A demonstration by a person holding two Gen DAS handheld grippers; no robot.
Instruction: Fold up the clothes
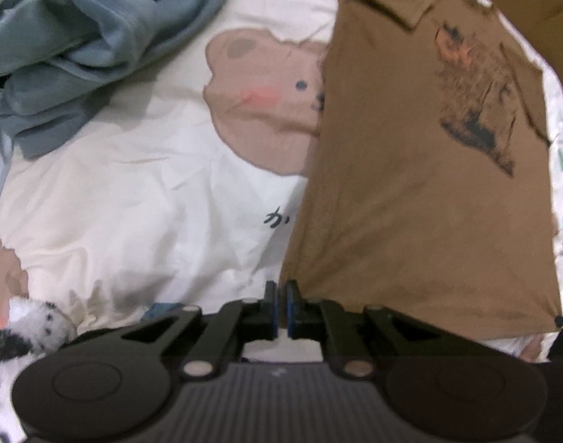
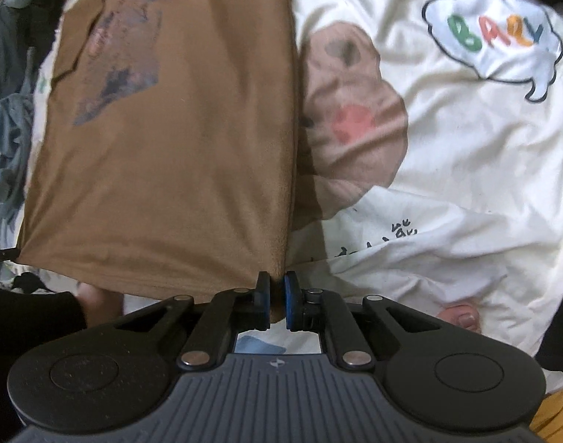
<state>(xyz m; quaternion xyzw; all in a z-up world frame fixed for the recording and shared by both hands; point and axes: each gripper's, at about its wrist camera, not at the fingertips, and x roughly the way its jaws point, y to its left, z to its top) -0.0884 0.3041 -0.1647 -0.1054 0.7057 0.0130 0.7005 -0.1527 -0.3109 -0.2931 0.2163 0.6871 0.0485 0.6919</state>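
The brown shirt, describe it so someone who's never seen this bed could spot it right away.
On the cream bedspread printed with cartoon bears lies a long brown shirt, its near corners pinched by the left tool and the right tool. Unlike the crumpled blue-grey clothes beside it, it is spread flat and carries a dark printed picture.

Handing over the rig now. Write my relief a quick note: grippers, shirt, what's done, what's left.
Left gripper: shut on the brown shirt at its near left corner.
Right gripper: shut on the shirt's near right corner.
Shirt: sides already folded in, print up, far end on the bear sheet, near hem lifted.
Blue clothes lie heaped beyond, unfolded.
Left: carry the hem to the collar, lay flat, release, then the heap.
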